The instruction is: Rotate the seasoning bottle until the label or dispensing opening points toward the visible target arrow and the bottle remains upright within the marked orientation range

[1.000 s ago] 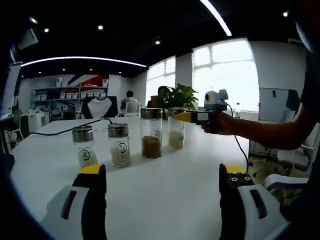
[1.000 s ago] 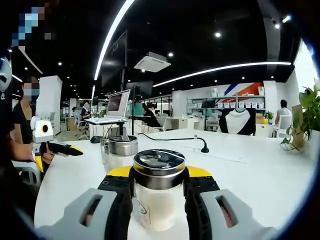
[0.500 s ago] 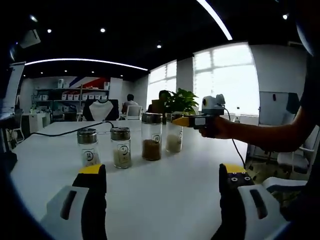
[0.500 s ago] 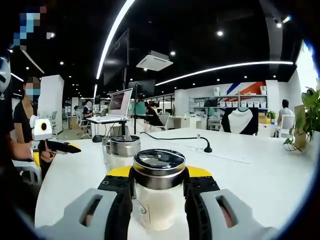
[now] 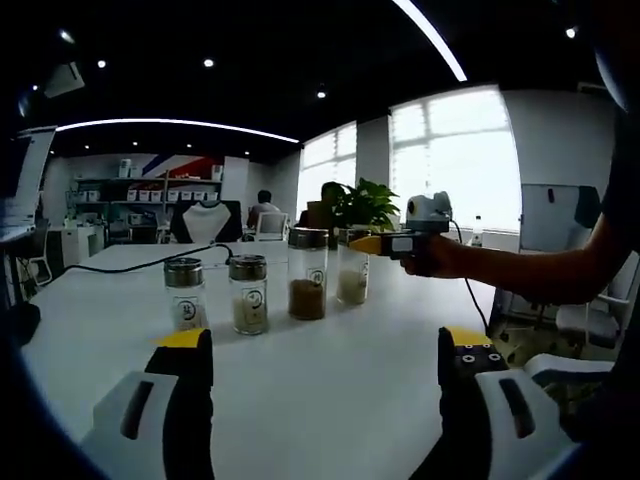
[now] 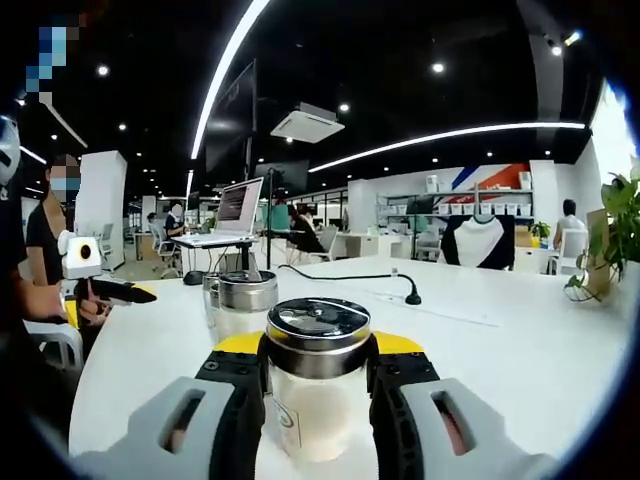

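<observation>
Your right gripper (image 6: 318,375): jaws clamped on seasoning bottle (image 6: 316,400), upright on surface (image 6: 520,350). Left gripper (image 5: 325,375): jaws apart, empty. No arrow visible; rotation progress unclear.

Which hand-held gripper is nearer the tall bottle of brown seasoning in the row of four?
Right. The right hand-held gripper is closed on the pale-filled bottle right beside the brown seasoning bottle. The left hand-held gripper hangs open well short of the row, nothing between its jaws.
</observation>
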Tool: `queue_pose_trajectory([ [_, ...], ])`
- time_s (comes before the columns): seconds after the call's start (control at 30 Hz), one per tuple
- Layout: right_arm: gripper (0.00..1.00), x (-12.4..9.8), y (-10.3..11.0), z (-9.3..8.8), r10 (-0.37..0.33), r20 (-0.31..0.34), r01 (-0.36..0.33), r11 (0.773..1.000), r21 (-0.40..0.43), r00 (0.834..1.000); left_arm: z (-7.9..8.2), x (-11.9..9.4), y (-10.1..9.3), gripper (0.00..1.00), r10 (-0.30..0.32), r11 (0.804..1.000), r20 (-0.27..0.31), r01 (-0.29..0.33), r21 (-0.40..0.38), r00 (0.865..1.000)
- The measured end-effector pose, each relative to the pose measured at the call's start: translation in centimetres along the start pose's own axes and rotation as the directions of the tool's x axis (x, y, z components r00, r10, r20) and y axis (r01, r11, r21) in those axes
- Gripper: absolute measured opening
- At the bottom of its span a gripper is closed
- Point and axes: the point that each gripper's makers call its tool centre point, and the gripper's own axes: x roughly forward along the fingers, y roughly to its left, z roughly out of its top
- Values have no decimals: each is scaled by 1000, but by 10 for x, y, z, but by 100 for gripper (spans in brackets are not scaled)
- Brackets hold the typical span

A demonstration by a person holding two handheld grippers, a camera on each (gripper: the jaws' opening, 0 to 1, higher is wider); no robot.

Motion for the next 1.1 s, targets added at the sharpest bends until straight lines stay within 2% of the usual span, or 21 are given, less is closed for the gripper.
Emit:
queue_pose_trajectory([
  [0.17,38,1,1,0,-4,-4,4,1000,-6,1000,3,2,-2,98,-6,1000,4,6,1,1000],
  [0.23,40,-1,-1,-10,-34,-73,33,999,-20,997,3,3,-3,99,-10,1000,2,10,6,1000],
  [0.27,43,-2,-4,-16,-64,-104,57,996,-69,993,4,3,-4,99,-12,1000,2,12,9,1000],
  [0.3,47,-2,-3,-17,-69,-94,60,994,-96,993,4,3,-5,99,-13,1000,1,13,10,1000],
  [0.33,49,-3,-1,-17,-76,-75,69,994,-84,994,4,4,-5,99,-14,1000,-1,14,13,1000],
  [0.43,47,-13,-1,-15,-101,-38,100,994,-32,994,5,3,-5,99,-12,1000,1,12,18,1000],
  [0.57,54,-27,2,-14,-148,-30,148,989,9,989,4,3,-5,99,-11,1000,-8,11,22,1000],
  [0.67,55,-38,11,-11,-189,-14,190,982,23,982,2,2,-3,99,1,1000,-14,0,24,1000],
  [0.73,57,-42,19,-9,-198,-10,198,980,20,980,1,2,-2,99,7,1000,-15,-7,20,1000],
  [0.77,58,-46,24,-7,-224,-3,224,975,8,975,-1,3,0,99,12,1000,-21,-11,23,1000],
  [0.83,60,-50,30,-5,-239,0,239,971,2,971,-8,3,2,96,20,999,-58,-17,50,998],
  [0.87,61,-51,33,-6,-243,0,243,970,1,970,-9,4,3,98,27,999,-62,-24,49,998],
  [1.03,67,-60,52,-7,-270,-8,269,963,-16,963,-8,1,7,100,36,999,-40,-35,24,999],
  [1.1,64,-65,57,-6,-274,2,274,962,-15,962,-8,-3,9,100,45,999,-33,-44,28,998],
])
